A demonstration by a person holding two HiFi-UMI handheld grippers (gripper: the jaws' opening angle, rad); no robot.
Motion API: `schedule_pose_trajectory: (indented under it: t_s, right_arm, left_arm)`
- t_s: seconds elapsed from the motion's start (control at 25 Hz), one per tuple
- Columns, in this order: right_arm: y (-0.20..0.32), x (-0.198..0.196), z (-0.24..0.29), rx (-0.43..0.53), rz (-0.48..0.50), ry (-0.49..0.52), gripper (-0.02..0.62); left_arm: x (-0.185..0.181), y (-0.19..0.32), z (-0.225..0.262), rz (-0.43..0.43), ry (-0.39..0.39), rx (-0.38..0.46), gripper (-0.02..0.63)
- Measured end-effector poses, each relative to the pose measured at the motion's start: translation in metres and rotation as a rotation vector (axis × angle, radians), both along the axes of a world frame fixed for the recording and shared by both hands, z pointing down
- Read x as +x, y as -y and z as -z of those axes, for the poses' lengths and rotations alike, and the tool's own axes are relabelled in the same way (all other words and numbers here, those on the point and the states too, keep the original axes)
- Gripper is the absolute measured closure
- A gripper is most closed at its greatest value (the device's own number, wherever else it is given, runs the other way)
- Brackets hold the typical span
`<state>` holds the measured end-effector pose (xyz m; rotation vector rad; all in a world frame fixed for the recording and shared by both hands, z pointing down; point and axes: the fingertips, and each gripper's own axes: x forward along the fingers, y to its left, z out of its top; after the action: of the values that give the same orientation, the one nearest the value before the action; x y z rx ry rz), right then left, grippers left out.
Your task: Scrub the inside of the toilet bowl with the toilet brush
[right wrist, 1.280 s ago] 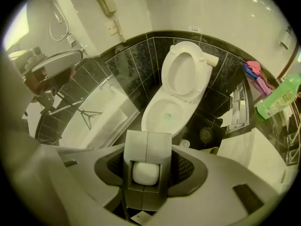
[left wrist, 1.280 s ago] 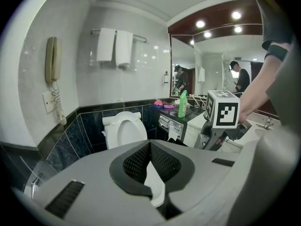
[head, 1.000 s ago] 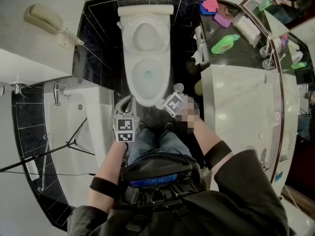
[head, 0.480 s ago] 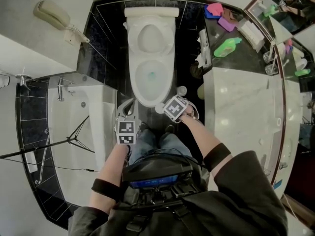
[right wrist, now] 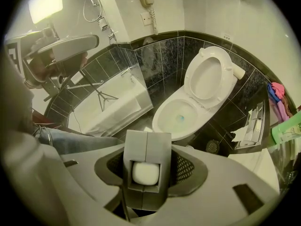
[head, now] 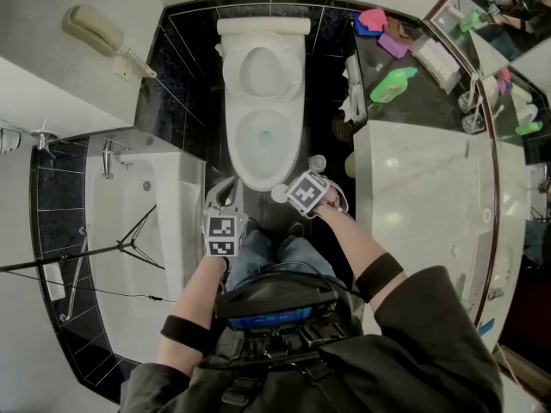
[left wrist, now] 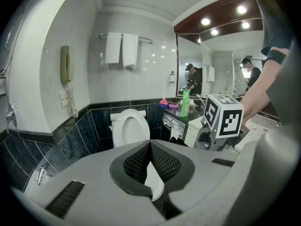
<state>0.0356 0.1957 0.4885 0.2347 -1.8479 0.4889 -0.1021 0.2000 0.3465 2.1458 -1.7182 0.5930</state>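
High on the left wall hangs a beige corded telephone (head: 90, 31), and below it lies the long white bathtub (head: 116, 205), edged with black tile. A black tripod stand (head: 129, 249) leans across the tub.

Just beside the tub's inner corner, the left gripper (left wrist: 149, 144) is held out over the dark floor. Its jaws are together at the tips, with nothing clamped between the meshed pads.

The white ceramic toilet bowl (head: 234, 144) stands straight ahead against the back wall. Its seat and lid (head: 263, 67) are raised, and there is a little bluish water at the bottom. Both grippers are near its front rim and outside it.

The right gripper (right wrist: 146, 160) points steeply down, just to the right of the bowl's front edge. It is clamped on a grey block-shaped piece (right wrist: 146, 145) with a white rounded end (right wrist: 146, 172) set in its face. What that piece belongs to I cannot tell.

Further right, a toilet-paper holder (head: 351, 84) is fixed on the side of the vanity. On the dark stone worktop (head: 417, 101) a green plastic bottle (head: 392, 83) stands upright, with pink and purple cloths (head: 373, 17) behind it near the mirror.
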Motion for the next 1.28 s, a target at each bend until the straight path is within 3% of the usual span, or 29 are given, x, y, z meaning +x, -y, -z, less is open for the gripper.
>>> schedule_pose_trajectory:
  t_s: [0.12,0.32,0.72,0.88,1.28]
  right_arm:
    - [0.008,-0.002,0.004,0.04,0.01,0.023,0.374]
    - [-0.002,0.008,-0.003,-0.013,0.0,0.0,0.374]
    - [0.013,0.008,0.0,0.033,0.011,0.012,0.373]
    - [0.022,-0.008,-0.005,0.042,0.007,0.037,0.374]
    - [0.053,-0.046,-0.017,0.053,-0.095,0.022,0.374]
  left_arm:
    - [0.004,-0.001,0.001,0.0,0.004,0.001,0.609]
    - [0.009,-0.002,-0.001,0.004,0.012,-0.003,0.609]
    - [0.011,0.006,-0.001,0.008,0.025,0.004,0.609]
    - [0.003,0.013,0.004,-0.018,0.056,0.031,0.609]
    - [-0.034,0.036,-0.013,-0.085,0.026,-0.002,0.607]
